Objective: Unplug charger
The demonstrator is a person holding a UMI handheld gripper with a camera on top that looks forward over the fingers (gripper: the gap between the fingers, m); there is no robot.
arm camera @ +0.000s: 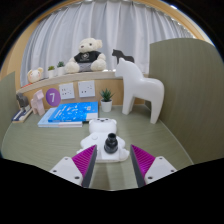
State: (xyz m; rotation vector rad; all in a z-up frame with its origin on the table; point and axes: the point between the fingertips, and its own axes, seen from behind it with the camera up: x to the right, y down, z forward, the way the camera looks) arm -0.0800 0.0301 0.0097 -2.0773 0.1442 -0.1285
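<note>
While the gripper (pixel 113 160) hangs low over the table (pixel 170 140), a pale curtain (pixel 60 30) fills the background behind everything. Below it, a wooden shelf (pixel 60 88) runs along the far side, and a white teddy bear (pixel 89 52) in a dark top sits on its upper ledge, with smaller plush toys (pixel 37 73) beside it. On the table in front of the shelf stands a white horse figure (pixel 140 90), facing toward the bear. Left of the horse lies a blue book (pixel 68 114), flat on the table, with a purple card (pixel 53 97) bearing a number standing behind it. A small potted plant (pixel 106 99) sits between the book and the horse. Closest to the camera, the white charger (pixel 106 138) rests on the table just ahead of the fingers and between them, a dark round part facing up. The magenta pads (pixel 86 158) stand apart, spread wide, with a gap on either side of the charger and neither one touching it.
</note>
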